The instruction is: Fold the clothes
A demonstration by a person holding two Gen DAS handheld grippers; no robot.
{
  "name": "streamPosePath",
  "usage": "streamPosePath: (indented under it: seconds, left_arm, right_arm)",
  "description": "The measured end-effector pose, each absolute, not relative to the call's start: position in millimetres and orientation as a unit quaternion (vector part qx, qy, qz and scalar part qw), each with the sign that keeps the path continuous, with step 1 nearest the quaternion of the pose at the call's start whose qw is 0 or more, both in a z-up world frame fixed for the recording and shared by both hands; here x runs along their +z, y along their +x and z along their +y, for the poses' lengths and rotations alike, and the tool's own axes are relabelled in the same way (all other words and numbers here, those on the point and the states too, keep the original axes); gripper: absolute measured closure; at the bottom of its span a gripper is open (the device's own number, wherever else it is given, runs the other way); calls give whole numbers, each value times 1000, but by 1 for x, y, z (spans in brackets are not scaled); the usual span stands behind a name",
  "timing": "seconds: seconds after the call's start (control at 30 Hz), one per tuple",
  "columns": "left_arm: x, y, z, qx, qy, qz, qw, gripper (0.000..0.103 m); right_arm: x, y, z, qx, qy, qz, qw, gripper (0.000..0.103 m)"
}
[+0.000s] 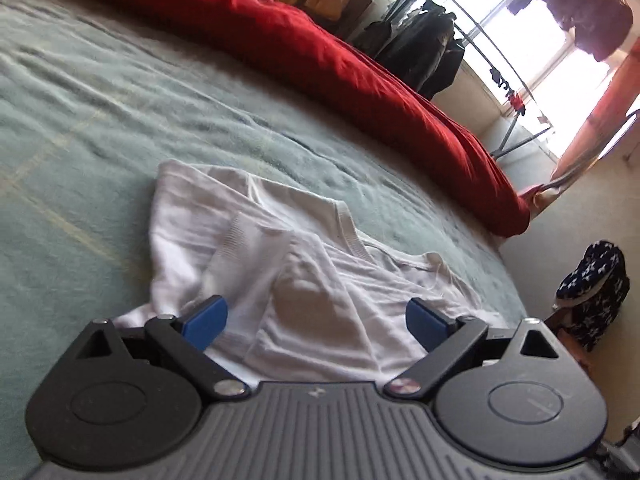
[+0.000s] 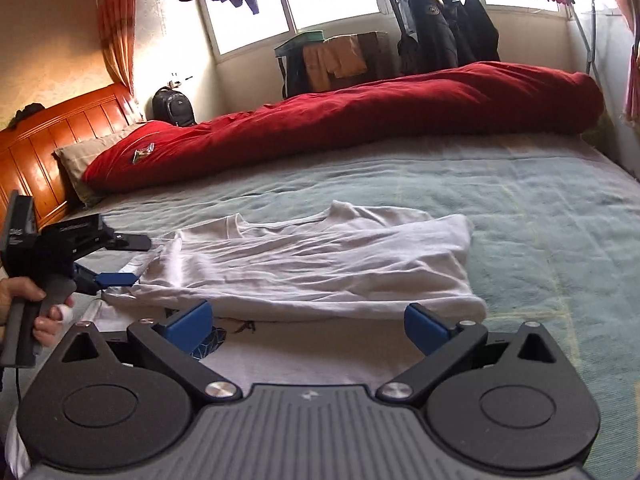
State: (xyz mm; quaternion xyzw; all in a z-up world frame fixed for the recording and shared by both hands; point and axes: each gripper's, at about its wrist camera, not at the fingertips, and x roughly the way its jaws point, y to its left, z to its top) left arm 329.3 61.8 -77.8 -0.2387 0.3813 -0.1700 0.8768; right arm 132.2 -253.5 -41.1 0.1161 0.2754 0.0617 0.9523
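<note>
White shirt lying partly folded on the green blanket, near edge of the bed, creased, its collar toward the far side and one layer doubled over the rest. In the left wrist view the same shirt spread just ahead of the fingers, neckline rib to the right, a sleeve folded across the middle.

Right gripper released, blue pads spread wide to either side of the shirt's near hem, nothing pinched between them, hovering just above the cloth. Dark printed fabric showing just behind the left pad; what it belongs to cannot be told.

Left gripper likewise released, jaws wide, shirt below and between them but not squeezed. Same tool seen from the right wrist view at the shirt's left end, one blue finger near the cloth edge, held by a hand at the left margin.

Red duvet bunched along the far side of the bed, a pillow at its left end against the wooden headboard. Beyond, a backpack against the wall, dark jackets on a rack and clothes hung before bright windows.
</note>
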Motion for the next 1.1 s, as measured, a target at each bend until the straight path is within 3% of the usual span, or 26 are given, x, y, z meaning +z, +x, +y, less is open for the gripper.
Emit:
streamPosePath:
  seconds: [0.17, 0.23, 0.33, 0.6, 0.67, 1.1]
  left_arm:
    - [-57, 339, 67, -157, -202, 368, 894, 14]
    - [-51, 347, 67, -152, -176, 367, 901, 29]
    - [-48, 351, 59, -158, -155, 377, 899, 30]
    - [-55, 316, 47, -185, -54, 403, 895, 26]
    - [-53, 306, 49, -200, -44, 399, 894, 22]
    - [-47, 283, 64, -238, -29, 370, 897, 19]
  right_arm:
    - [-45, 134, -246, 78, 122, 276, 950, 0]
    - [-46, 134, -244, 88, 125, 275, 949, 1]
    - [-42, 136, -241, 110, 115, 276, 948, 12]
    - [-16, 188, -209, 190, -18, 294, 937, 59]
    - [-12, 211, -196, 210, -51, 300, 929, 64]
    - [-55, 334, -119, 300, -221, 362, 854, 65]
